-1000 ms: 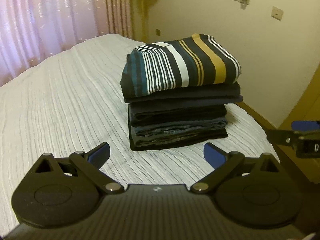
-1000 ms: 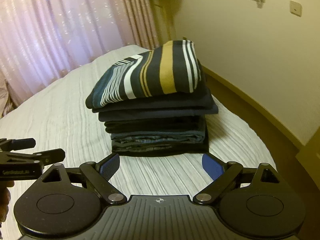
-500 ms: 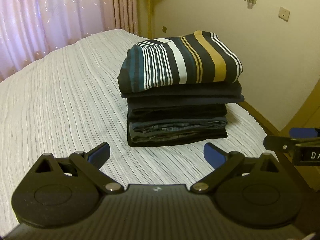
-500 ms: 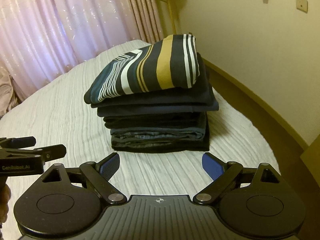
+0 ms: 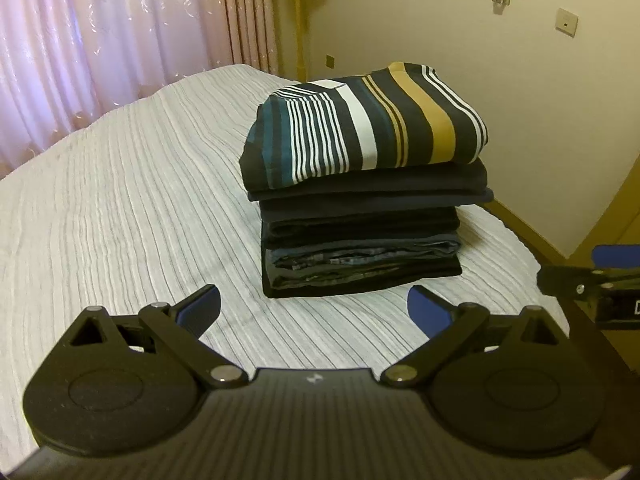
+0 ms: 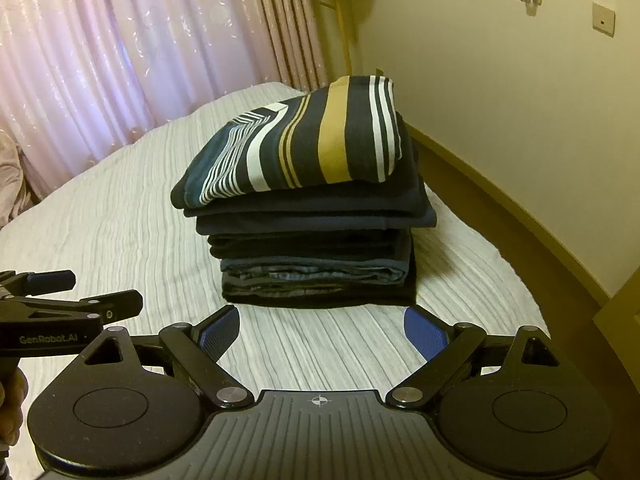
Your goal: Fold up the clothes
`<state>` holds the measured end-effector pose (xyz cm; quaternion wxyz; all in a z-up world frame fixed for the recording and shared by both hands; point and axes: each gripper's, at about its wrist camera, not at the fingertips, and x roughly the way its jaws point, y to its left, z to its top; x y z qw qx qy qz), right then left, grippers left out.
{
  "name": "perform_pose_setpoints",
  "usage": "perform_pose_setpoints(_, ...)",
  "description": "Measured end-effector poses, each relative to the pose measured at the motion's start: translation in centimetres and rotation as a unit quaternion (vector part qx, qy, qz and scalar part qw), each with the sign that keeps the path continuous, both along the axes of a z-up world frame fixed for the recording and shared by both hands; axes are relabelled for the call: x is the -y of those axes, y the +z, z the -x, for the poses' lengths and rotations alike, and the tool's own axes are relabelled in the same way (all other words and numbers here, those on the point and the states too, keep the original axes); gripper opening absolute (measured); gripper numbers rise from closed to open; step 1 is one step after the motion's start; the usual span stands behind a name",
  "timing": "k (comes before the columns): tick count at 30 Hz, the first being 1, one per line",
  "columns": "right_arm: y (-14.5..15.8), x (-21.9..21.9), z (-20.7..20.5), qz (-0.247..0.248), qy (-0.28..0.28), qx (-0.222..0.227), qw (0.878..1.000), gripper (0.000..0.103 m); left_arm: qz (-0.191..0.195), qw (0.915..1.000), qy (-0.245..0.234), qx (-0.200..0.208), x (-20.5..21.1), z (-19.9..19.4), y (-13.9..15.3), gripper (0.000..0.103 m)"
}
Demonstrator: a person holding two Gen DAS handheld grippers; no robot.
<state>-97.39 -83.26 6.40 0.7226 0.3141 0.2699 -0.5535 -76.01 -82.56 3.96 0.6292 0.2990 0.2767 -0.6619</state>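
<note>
L gripper [image 5: 314,312] & R gripper [image 6: 322,330] wide, empty; folded stack [image 5: 364,200] ahead; hand [image 6: 12,408] only R view.

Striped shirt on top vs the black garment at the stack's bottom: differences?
The striped shirt has white, mustard and teal bands; the black garment is plain. The shirt tops the stack and overhangs its left side; the black one lies on the bedspread, set further in. Both are folded flat.

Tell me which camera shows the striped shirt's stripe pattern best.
The left wrist view: the striped shirt atop the pile faces it squarely, every band legible. The right wrist view shows the same shirt from an angle, its thin white stripes bunched together.
</note>
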Motion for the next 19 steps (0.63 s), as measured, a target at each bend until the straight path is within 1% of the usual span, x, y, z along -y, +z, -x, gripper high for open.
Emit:
perform_pose_setpoints(5, 0.3, -0.2, -0.2, 0.004, -0.006, -0.009, 1.000, 0.092, 0.001, 1.0000, 0.002, 0.003, -0.2, -0.2, 0.0, 0.099)
perform_pose_setpoints(19, 0.4, -0.7, -1.1, 0.005, -0.004, -0.009, 1.000, 0.092, 0.008, 1.0000, 0.003, 0.004, -0.7, -0.4, -0.2, 0.099)
